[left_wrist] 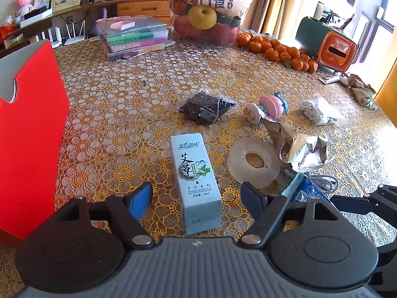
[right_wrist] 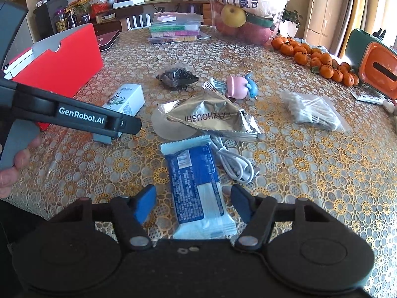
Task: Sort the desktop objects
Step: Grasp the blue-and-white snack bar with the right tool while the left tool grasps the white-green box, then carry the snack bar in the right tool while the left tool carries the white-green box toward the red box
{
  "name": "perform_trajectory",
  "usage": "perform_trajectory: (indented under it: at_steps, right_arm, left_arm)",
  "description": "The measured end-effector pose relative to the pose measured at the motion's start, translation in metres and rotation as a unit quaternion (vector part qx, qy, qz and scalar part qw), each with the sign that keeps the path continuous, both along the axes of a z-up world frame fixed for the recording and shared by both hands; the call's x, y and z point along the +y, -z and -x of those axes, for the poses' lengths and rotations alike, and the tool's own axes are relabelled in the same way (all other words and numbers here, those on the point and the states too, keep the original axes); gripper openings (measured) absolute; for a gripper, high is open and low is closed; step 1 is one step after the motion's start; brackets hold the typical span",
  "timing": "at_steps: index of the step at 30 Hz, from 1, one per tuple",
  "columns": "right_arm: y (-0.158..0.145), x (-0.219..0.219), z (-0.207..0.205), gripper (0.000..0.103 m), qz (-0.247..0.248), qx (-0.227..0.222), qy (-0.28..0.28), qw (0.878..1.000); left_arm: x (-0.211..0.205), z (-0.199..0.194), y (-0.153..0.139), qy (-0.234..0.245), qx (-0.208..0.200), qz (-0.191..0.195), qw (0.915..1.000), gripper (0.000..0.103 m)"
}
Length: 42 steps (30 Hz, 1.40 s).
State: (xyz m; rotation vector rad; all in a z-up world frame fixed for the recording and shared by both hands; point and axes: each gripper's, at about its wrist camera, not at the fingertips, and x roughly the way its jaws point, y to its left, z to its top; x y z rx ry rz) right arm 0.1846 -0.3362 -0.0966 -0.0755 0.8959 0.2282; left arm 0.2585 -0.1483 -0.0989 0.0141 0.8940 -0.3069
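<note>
Both grippers released: left gripper (left_wrist: 197,198) straddles the white box (left_wrist: 196,181), right gripper (right_wrist: 193,202) the blue packet (right_wrist: 196,188), its near end seemingly hidden

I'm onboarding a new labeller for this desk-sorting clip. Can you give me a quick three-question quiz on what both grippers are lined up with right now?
1. True or false: the left gripper is shut on the essential oil box.
2. What lies between the open fingers of the right gripper? A) white cable B) blue and white snack packet C) bag of cotton swabs
3. Fill in: the crumpled foil wrapper lies partly on top of the translucent ____.

Key
1. False: the jaws are open, with the box lying between them.
2. B, the blue and white snack packet.
3. Tape roll.
</note>
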Motion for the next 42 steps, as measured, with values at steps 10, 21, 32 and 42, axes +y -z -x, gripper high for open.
perform_trajectory:
  at_steps: [10,21,32,42]
  right_arm:
    - [-0.001,0.000,-0.002,0.047,0.000,-0.006,0.004,1.000]
    - [-0.003,0.000,-0.002,0.037,-0.001,-0.001,0.011,1.000]
    - [-0.006,0.002,0.001,0.036,-0.004,0.003,0.014,1.000]
    - [-0.020,0.004,0.011,0.036,-0.004,-0.001,0.023,1.000]
  left_arm:
    - [-0.003,0.000,0.001,0.001,-0.009,-0.004,0.9999,0.057]
    - [-0.005,-0.004,0.000,-0.007,-0.015,-0.008,0.9998,0.040]
    - [-0.004,-0.006,0.001,-0.004,-0.013,-0.023,0.9996,0.029]
    - [0.006,0.010,-0.010,0.000,-0.009,-0.020,0.9998,0.028]
